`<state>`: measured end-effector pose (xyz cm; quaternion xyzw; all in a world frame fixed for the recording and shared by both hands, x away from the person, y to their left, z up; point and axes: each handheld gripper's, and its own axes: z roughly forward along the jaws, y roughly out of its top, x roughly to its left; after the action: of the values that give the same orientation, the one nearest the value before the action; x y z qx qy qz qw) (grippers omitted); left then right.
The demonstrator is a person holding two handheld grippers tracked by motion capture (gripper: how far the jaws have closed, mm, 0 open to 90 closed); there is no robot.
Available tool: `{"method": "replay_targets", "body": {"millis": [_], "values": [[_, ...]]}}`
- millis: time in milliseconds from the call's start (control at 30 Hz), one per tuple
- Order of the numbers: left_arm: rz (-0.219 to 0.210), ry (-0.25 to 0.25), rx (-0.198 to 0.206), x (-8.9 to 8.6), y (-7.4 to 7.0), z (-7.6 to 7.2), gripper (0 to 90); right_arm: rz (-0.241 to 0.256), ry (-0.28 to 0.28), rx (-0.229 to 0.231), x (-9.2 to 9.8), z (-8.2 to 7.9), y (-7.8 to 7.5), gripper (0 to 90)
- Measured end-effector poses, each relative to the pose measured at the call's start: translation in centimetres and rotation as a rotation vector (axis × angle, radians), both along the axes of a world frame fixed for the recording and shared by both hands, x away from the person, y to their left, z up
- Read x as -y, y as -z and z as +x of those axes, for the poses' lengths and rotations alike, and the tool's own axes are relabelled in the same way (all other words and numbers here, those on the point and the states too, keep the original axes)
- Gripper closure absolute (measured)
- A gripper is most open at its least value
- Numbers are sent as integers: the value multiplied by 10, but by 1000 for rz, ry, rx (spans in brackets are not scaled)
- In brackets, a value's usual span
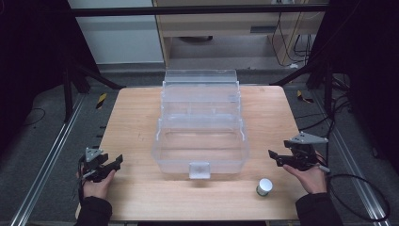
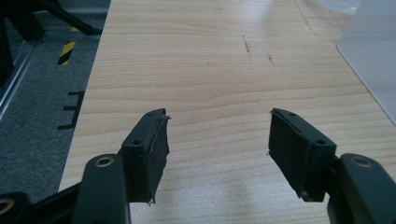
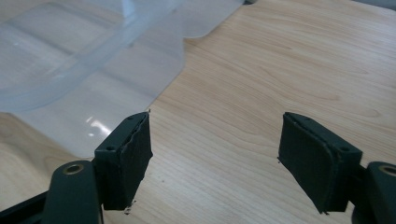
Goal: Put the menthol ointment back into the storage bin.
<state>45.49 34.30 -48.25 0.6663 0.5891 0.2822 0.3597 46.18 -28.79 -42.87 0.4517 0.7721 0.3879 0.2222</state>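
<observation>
A clear plastic box with stepped open trays stands in the middle of the wooden table; a latch tab sits on its front wall. A small white-capped jar stands on the table to the box's front right. My left gripper is held at the table's front left, open and holding nothing. My right gripper hovers at the front right, just right of the box and behind the jar, open with nothing between its pads. The box's wall lies to the left of its jaws.
The box's corner shows at the right in the left gripper view. Grey floor with metal rails flanks the table on both sides. A black-and-yellow tape mark lies off the table's back left corner. Cables trail at right.
</observation>
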Motion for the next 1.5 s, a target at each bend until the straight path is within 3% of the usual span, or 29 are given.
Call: {"method": "replay_targets", "body": {"millis": [267,500,767,900,1300,1500], "values": [[4,8,-8,0,0,0,374,-71,-84,-28,-5,2,-16,278],[16,11,-5,1,-1,-1,376,-91,-150,-51,-9,1,-28,287],[27,12,-6,3,-1,0,381,-148,-246,-85,-17,0,-42,291],[31,12,-8,3,-1,0,384,-161,-278,-96,-21,0,-44,296],[44,13,-3,3,-3,-1,388,-226,-412,-197,-34,-6,-44,291],[48,13,-4,4,-3,-1,390,-257,-459,-215,-37,-9,-44,273]]}}
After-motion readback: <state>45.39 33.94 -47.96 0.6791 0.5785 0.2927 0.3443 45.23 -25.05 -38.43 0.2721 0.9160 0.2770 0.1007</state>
